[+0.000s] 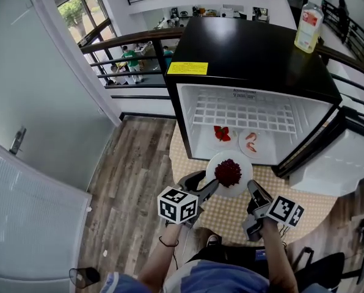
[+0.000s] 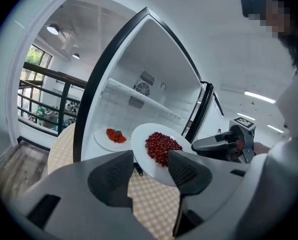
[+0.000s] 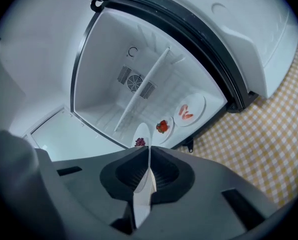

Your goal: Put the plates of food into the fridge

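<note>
Right now your right hand-held gripper [image 3: 149,160] is clenched on the near rim of the plate of berries [image 1: 229,174]; its own view shows the white rim edge-on, pinched between the two pads. Your left hand-held gripper [image 2: 150,164] is released. Its jaws stand apart at the plate's near-left edge, and I cannot tell whether either pad touches the rim.

You hold the plate roughly level in the air over the yellow checked cloth [image 1: 231,215], just in front of the open fridge [image 1: 249,60]. Its far rim reaches about to the front edge of the fridge's floor, so the plate is not yet inside. The heap of dark red berries sits around the middle of the plate.

Inside the fridge, two more white plates rest side by side on the floor of the compartment. The plate of strawberries [image 1: 222,134] is on the left and the plate of shrimp [image 1: 252,143] on the right, close together. Above them runs a white wire shelf [image 1: 243,115] with nothing on it. The fridge door [image 1: 347,157] hangs wide open to the right.

Farther off, a yellow sticker [image 1: 187,68] lies on the black top near its front-left corner, and a bottle [image 1: 308,26] stands upright at the back right corner.
</note>
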### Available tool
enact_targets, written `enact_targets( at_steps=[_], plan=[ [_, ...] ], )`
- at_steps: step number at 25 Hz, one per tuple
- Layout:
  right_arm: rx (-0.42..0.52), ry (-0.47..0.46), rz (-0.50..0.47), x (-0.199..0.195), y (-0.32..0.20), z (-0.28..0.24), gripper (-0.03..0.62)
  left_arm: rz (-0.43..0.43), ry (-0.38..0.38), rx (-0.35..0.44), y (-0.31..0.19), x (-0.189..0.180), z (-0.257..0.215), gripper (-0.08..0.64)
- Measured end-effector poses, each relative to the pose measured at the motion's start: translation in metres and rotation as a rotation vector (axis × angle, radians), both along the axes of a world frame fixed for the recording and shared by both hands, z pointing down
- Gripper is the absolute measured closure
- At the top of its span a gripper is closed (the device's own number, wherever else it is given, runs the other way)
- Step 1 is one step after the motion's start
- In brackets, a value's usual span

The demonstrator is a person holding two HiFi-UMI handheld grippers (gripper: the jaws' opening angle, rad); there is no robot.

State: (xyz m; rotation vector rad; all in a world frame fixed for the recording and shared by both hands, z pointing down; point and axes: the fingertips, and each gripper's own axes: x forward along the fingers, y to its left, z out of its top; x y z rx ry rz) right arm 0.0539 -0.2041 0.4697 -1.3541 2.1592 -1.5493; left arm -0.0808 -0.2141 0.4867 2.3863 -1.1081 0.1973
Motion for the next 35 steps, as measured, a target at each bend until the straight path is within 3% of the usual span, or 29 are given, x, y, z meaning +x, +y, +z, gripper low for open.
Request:
enact_targets(
  at_steps=[19, 25, 35],
  plan=[
    [0.152, -0.03, 0.048, 0.012, -0.061, -0.092, 0.566, 0.018, -0.039, 0.134, -0.059, 0.008, -0.09, 0.336],
    [0.146, -0.116, 0.126, 0.019, -0.097, -0.103, 0.566, 0.0, -0.036, 0.139, -0.09, 0.013, -0.107, 0.336],
    [0.136, -0.103, 0.236, 0.023, -0.142, -0.097, 0.566, -0.043, -0.08, 0.101, -0.13, 0.018, -0.111, 0.336]
  ],
)
